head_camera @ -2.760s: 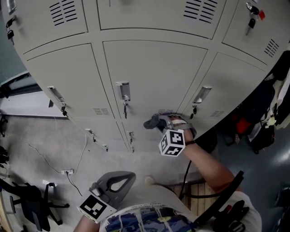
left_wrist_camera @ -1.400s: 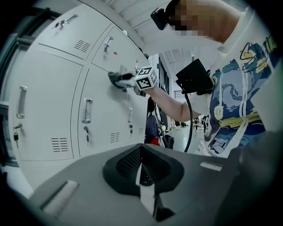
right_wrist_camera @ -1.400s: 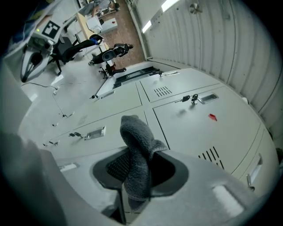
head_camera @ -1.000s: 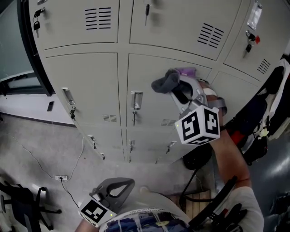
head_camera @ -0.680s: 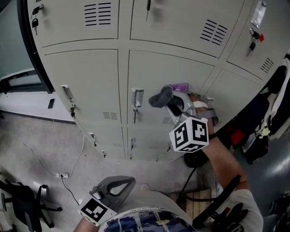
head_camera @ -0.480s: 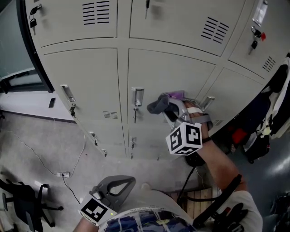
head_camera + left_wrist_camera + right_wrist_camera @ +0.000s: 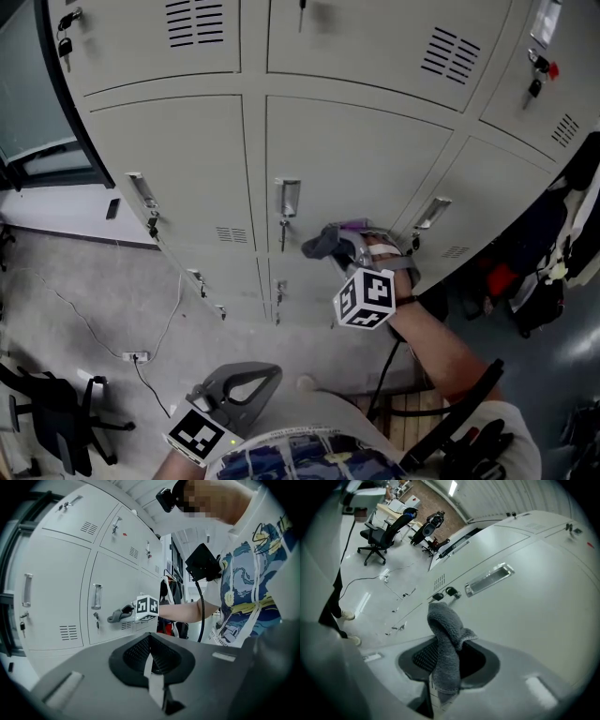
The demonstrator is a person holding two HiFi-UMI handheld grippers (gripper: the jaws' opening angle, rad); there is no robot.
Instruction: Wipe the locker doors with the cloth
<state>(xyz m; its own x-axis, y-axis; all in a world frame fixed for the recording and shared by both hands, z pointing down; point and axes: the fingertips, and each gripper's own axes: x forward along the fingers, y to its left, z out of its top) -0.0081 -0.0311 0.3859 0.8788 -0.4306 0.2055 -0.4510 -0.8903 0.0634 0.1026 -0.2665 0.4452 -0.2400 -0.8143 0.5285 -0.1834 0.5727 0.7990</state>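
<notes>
Low on the middle locker door (image 7: pixel 361 155), the right gripper (image 7: pixel 349 251) pinches a grey cloth (image 7: pixel 319 246), whose folded end juts from the jaws toward the door's face; actual contact cannot be told. A latch handle (image 7: pixel 287 199) with a hanging key (image 7: pixel 282 234) sits just left of the cloth. The neighbouring door's slanted handle (image 7: pixel 431 211) is near on the right, so the cloth lies between the two. Dark bags and clothes (image 7: pixel 553 244) hang close beside the lockers at far right. Above the cloth the panel is bare up to the horizontal seam, while just below it the door's lower edge meets a shorter row. The left gripper (image 7: pixel 246 384) is well apart, down by the person's shirt, its jaws pressed together on nothing. An office chair (image 7: pixel 56 412) and a cable (image 7: pixel 94 328) are on the floor (image 7: pixel 66 281) at left.
</notes>
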